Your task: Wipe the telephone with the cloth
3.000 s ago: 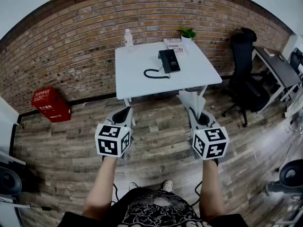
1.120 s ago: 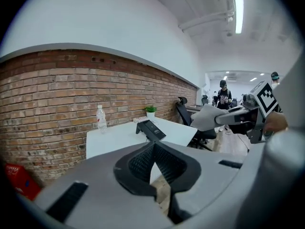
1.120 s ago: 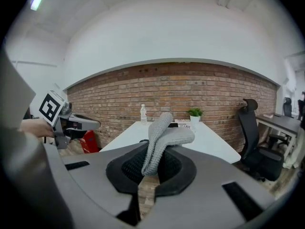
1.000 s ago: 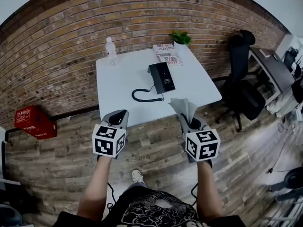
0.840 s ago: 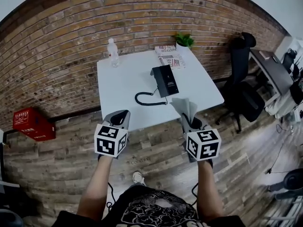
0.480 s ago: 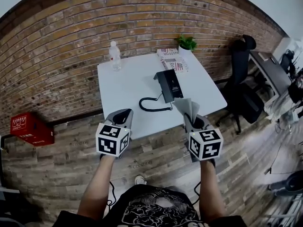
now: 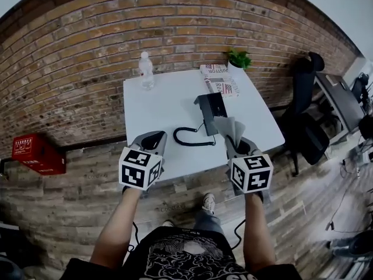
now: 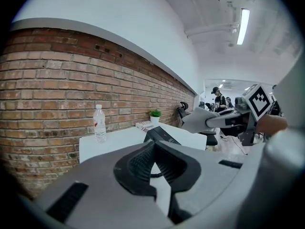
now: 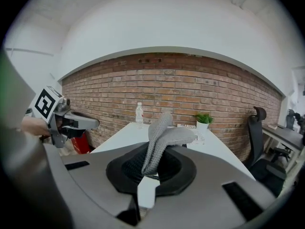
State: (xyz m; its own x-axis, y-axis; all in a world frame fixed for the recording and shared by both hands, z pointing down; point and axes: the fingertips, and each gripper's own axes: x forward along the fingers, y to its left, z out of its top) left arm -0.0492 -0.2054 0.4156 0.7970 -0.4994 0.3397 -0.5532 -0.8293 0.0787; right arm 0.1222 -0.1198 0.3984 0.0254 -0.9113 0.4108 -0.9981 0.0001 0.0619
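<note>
the black desk telephone (image 7: 211,111) lies near the middle of the white square table (image 7: 158,101), its coiled black cord (image 7: 189,137) looping off at its 7 o'clock. the grey knitted cloth (image 7: 230,127) stands up in a folded peak at the telephone's 5 o'clock, overlapping its near corner in the head view; whether they touch cannot be told. the right gripper (image 7: 235,142) is clamped on the cloth's lower end, and in the right gripper view the cloth (image 9: 167,133) rises out from between the closed pads of the right gripper (image 9: 153,162) and flops toward 2 o'clock. the left gripper (image 7: 151,140) hangs over the table's near edge at the telephone's 8 o'clock; in the left gripper view its jaws meet at the tip with nothing between them (image 8: 153,147). both forearms reach straight forward from the body, roughly parallel, marker cubes turned up. a clear plastic water bottle (image 7: 146,70) stands at the table's 11 o'clock corner, a printed magazine (image 7: 220,80) lies at the telephone's 12 o'clock, and a small green potted plant (image 7: 239,59) sits at 1 o'clock. a black office chair (image 7: 308,101) stands at the table's 3 o'clock and a red crate (image 7: 32,153) at its 8 o'clock by the brick wall (image 7: 87,34). compared with half a second ago, the table has drawn nearer and both grippers have come over its near edge.
</note>
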